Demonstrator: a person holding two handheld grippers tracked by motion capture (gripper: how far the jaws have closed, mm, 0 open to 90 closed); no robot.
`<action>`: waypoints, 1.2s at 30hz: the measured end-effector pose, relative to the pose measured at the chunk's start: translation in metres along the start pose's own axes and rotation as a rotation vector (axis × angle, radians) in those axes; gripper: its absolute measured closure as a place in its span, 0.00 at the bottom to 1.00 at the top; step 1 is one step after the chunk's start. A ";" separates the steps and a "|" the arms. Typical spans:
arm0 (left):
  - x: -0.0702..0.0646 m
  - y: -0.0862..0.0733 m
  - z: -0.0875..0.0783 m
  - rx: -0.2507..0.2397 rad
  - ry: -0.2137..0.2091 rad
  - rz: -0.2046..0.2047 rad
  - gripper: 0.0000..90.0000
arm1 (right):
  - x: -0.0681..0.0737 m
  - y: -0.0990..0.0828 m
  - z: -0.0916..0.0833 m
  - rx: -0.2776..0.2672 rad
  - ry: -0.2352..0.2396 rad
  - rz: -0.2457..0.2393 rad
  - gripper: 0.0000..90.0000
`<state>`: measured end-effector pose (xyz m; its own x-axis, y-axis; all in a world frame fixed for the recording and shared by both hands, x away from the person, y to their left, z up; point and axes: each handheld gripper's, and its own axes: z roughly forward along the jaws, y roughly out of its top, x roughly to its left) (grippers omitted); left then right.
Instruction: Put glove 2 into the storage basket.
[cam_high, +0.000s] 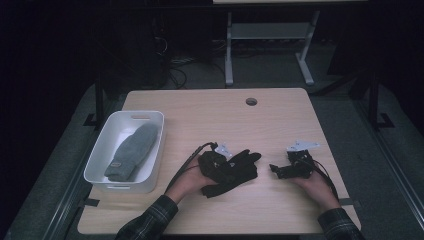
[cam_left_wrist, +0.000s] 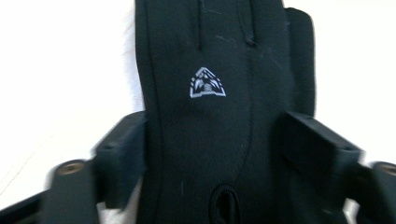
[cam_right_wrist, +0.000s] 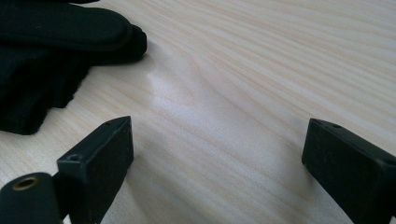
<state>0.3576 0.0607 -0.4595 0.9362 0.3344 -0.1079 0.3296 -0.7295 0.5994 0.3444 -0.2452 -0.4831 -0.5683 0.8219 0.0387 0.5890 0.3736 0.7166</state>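
A black glove (cam_high: 239, 167) with a small white logo lies on the wooden table (cam_high: 210, 115), fingers pointing right. My left gripper (cam_high: 225, 162) sits over its cuff end. In the left gripper view the black glove (cam_left_wrist: 210, 116) runs straight up between the jaws of my left gripper (cam_left_wrist: 210, 149), and both pads touch its sides. My right gripper (cam_high: 274, 169) rests on the table to the right of the glove, pointing left at it. In the right gripper view my right gripper (cam_right_wrist: 217, 149) stands open over bare wood, with the black glove (cam_right_wrist: 46, 42) at the upper left.
A white bin (cam_high: 137, 114) at the table's left holds a grey knitted mitten (cam_high: 132, 150). A round cable hole (cam_high: 251, 101) sits near the table's far edge. Beyond the table stands a white desk frame (cam_high: 229, 50) on a dark floor.
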 end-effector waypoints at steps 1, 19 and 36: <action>-0.001 0.000 -0.001 -0.001 -0.014 0.002 0.46 | 0.000 0.000 0.000 0.000 0.000 0.000 0.10; -0.003 0.009 -0.032 0.009 -0.066 -0.095 0.74 | 0.000 0.000 0.000 0.001 0.001 -0.001 0.10; 0.009 0.010 -0.093 -0.043 -0.004 -0.158 0.74 | 0.001 0.000 0.000 0.002 -0.004 0.002 0.10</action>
<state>0.3577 0.1119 -0.3801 0.8736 0.4405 -0.2070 0.4677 -0.6418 0.6078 0.3443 -0.2440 -0.4830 -0.5649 0.8243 0.0379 0.5917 0.3726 0.7149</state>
